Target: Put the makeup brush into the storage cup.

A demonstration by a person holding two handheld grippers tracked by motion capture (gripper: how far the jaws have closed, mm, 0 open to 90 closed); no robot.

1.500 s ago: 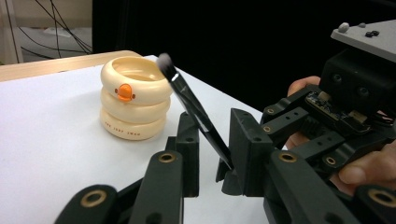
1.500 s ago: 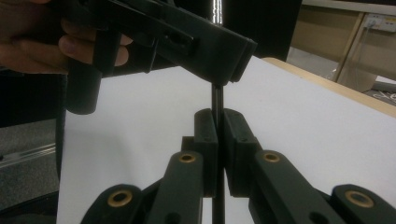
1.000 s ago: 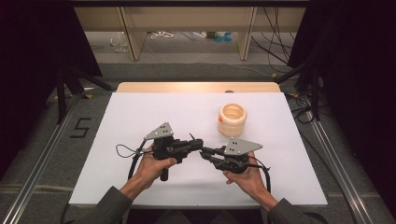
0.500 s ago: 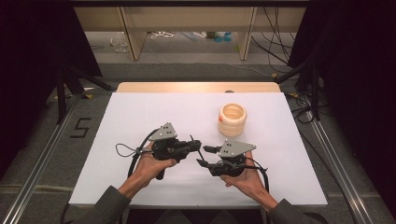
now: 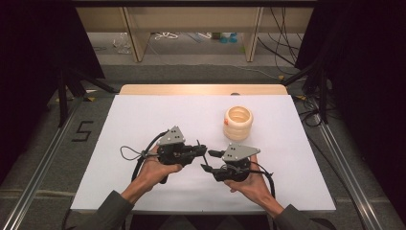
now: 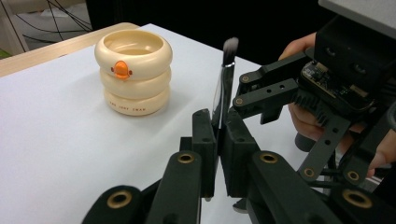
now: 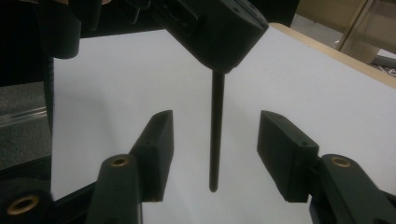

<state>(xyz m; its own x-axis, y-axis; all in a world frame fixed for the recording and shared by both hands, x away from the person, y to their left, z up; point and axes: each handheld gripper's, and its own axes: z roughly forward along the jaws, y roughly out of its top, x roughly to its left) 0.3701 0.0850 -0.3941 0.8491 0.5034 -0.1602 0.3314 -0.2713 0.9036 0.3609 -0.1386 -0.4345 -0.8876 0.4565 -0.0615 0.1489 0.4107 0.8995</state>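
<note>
The left claw (image 6: 217, 140) is clamped on a thin black brush (image 6: 224, 88), held upright above the white surface (image 5: 143, 120). The right claw (image 7: 212, 144) has just been closing and stands half open, the brush handle between its jaws, untouched. A cream ringed pot (image 5: 238, 122) stands nearby

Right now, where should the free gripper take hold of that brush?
On the bare lower handle of the brush, from the side, jaws either side. It hangs upright below the left gripper, which pinches it near the bristles; the right gripper already straddles it, open.
</note>
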